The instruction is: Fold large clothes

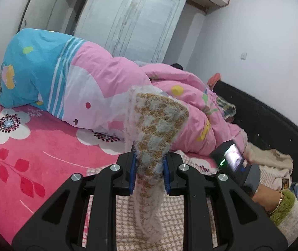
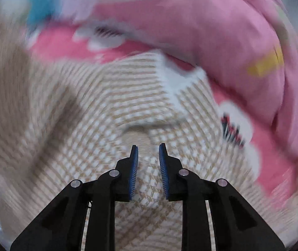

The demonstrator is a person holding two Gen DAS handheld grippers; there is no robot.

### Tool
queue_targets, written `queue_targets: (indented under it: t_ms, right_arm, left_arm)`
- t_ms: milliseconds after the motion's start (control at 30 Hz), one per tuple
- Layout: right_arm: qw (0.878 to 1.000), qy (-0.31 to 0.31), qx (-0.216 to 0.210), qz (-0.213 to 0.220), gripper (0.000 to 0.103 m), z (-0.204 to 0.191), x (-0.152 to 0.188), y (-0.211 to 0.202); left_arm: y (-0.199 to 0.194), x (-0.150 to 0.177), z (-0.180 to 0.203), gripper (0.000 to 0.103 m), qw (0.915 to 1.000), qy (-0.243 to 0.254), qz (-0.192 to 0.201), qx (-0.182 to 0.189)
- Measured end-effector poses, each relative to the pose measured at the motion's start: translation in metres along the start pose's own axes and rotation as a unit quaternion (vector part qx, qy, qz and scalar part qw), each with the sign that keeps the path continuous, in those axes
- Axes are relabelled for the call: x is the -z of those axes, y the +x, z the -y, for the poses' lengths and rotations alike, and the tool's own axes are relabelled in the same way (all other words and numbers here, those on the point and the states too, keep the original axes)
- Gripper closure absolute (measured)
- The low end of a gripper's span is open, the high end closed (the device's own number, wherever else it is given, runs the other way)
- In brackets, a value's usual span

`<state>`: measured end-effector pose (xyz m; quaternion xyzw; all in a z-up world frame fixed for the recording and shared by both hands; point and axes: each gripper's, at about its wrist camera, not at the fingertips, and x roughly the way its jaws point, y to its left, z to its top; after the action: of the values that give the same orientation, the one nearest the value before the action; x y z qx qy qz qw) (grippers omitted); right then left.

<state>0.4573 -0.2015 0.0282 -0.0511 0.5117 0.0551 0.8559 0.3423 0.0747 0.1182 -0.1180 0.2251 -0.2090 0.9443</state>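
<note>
Garment (image 1: 159, 115) pinched in the left gripper (image 1: 150, 167), its fuzzy checked corner bunched between the pads and standing up, the rest spread on the bed below. Right gripper (image 2: 148, 167) hovers over that cloth, jaws narrowly apart, nothing between them. Best bet: grab the matching corner and keep both edges taut. Beyond, the pink quilt (image 1: 111, 71) heaps up, crowding the bed (image 1: 23, 146).

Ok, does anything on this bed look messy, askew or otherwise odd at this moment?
Yes. The quilt lies heaped and unfolded across the bed, crowding the knit, which the left gripper holds bunched. More clothes sit piled at the bed's far edge. The right gripper holds nothing, and its view is blurred.
</note>
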Motion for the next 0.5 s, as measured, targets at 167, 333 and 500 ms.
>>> queue_targets:
  t_ms: [167,333,500]
  right_arm:
    - [0.990,0.096,-0.102,-0.017,0.076,0.053,0.023,-0.005]
    - [0.994,-0.003,-0.096,-0.055,0.061,0.023,0.046,0.003]
    - [0.993,-0.080,-0.056,-0.060,0.057,-0.010,0.059,0.016]
  left_arm:
    - [0.003,0.000,0.009,0.083,0.9999,0.012,-0.001,0.000]
    - [0.006,-0.001,0.014,0.083,0.9998,0.019,-0.003,-0.002]
    - [0.008,-0.001,0.016,0.083,0.9997,0.022,-0.005,-0.005]
